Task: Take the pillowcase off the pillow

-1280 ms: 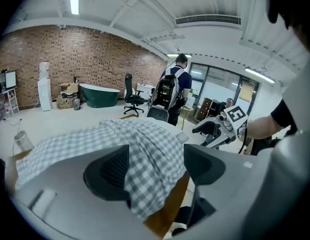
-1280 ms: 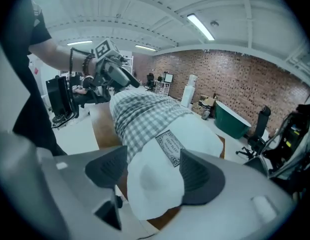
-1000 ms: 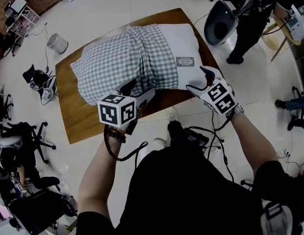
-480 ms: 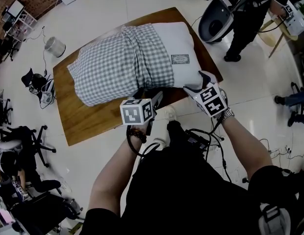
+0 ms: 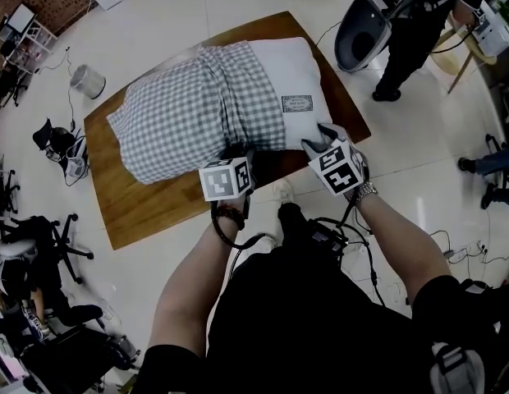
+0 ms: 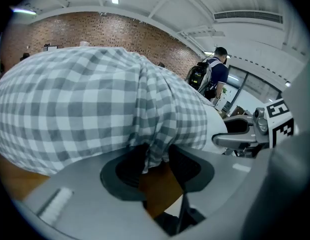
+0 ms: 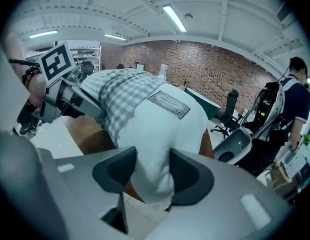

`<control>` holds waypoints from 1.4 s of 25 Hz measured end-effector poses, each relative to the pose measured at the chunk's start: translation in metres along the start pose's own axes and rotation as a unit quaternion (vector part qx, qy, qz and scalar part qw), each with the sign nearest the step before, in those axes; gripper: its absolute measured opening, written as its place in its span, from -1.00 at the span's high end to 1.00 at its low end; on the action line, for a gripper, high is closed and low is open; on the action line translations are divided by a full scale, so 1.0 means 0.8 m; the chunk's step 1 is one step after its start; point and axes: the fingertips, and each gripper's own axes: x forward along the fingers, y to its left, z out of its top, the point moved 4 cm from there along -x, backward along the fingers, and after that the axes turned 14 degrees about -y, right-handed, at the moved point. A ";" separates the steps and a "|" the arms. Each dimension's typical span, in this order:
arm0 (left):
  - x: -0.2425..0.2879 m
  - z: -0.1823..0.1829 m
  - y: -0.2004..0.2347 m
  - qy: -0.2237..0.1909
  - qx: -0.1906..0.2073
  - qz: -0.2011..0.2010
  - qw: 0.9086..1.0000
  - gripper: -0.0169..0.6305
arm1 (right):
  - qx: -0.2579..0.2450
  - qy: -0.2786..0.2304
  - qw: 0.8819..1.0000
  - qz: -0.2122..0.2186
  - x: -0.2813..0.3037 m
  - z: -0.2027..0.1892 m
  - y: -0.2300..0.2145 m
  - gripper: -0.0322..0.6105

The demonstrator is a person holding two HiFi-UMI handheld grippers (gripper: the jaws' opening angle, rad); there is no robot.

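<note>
A white pillow (image 5: 308, 76) lies on the wooden table (image 5: 156, 208), its left part inside a grey-checked pillowcase (image 5: 189, 113). At the pillow's near edge my left gripper (image 5: 242, 154) is closing. A hanging fold of the pillowcase's open hem (image 6: 155, 149) is pinched between its pads. To its right, my right gripper (image 5: 320, 134) is also closing, with the bare white pillow corner (image 7: 155, 149) squeezed between its pads. In the right gripper view, the pillow's sewn label (image 7: 169, 104) shows above the right gripper (image 7: 152, 171). The left gripper (image 6: 156, 161) sits under the checked bulge.
An office chair (image 5: 365, 35) and a standing person (image 5: 419, 31) are beyond the table's far right corner. A small bin (image 5: 88, 79), bags and cables lie on the floor at left, with more chairs (image 5: 25, 236) nearby. The table's near edge is close to my legs.
Both grippers moved forward to the pillow's near edge. Their jaws narrowed, the left onto the checked hem and the right onto the white pillow corner.
</note>
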 end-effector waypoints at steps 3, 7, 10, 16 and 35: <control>-0.012 0.004 0.005 0.000 -0.012 -0.025 1.000 0.88 | -0.018 0.003 1.000 -0.016 -0.004 0.008 -0.007 0.53; -0.034 0.007 0.014 -0.011 -0.023 -0.034 0.999 0.90 | -0.024 -0.005 0.999 -0.029 -0.012 0.015 -0.016 0.72; -0.054 0.011 0.027 -0.020 -0.032 -0.030 0.999 0.91 | -0.022 -0.006 0.999 -0.035 -0.023 0.022 -0.025 0.76; -0.088 0.032 0.061 -0.053 -0.040 -0.006 0.998 0.92 | -0.019 -0.010 0.999 -0.049 -0.038 0.036 -0.038 0.79; -0.159 0.031 0.144 -0.056 -0.073 0.048 0.995 0.92 | 0.004 -0.010 0.998 -0.058 -0.070 0.012 -0.039 0.77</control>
